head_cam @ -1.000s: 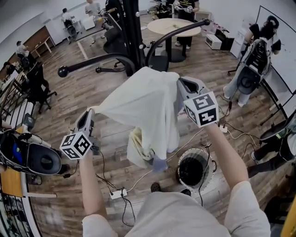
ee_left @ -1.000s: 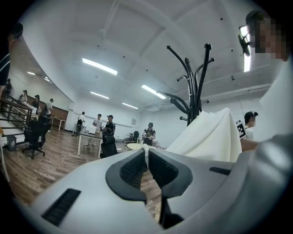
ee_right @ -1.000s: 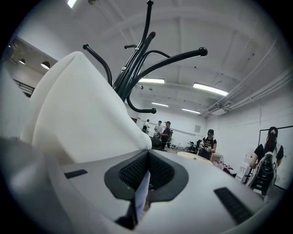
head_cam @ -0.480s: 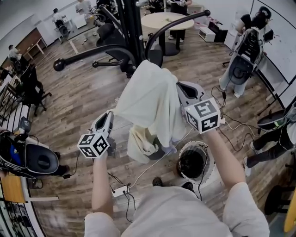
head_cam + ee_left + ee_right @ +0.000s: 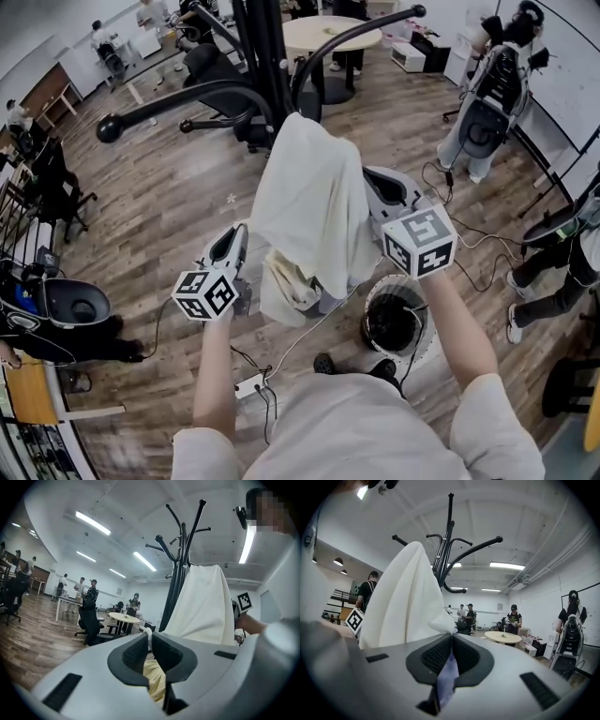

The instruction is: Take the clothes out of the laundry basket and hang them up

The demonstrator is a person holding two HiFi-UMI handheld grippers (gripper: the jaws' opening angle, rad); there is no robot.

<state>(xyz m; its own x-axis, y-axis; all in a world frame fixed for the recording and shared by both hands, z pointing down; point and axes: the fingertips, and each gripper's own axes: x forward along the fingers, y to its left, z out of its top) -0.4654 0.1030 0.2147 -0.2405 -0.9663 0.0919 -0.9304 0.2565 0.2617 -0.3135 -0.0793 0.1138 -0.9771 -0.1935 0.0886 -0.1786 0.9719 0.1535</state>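
A white garment [image 5: 309,202] with a pale yellow lining hangs in front of the black coat rack [image 5: 267,56], its top bunched up high near a curved rack arm. My left gripper [image 5: 241,234] is shut on the garment's lower left edge, and the left gripper view shows white cloth [image 5: 206,606] pinched at the jaws [image 5: 149,639]. At the garment's right side, my right gripper [image 5: 370,180] holds it, with lavender fabric between its pads [image 5: 451,641]. Its jaws have just been opening slightly, with the cloth still caught between them. The white fabric [image 5: 403,602] rises toward the rack [image 5: 445,541].
A round mesh laundry basket [image 5: 394,328] stands on the wood floor below my right arm. A power strip and cables [image 5: 248,384] lie near my feet. A round table [image 5: 328,33], office chairs and several people stand farther off.
My left gripper has swung right and downward, closer to the garment. The cloth that was stretched wide to the left now hangs narrower. The right gripper shifted slightly.
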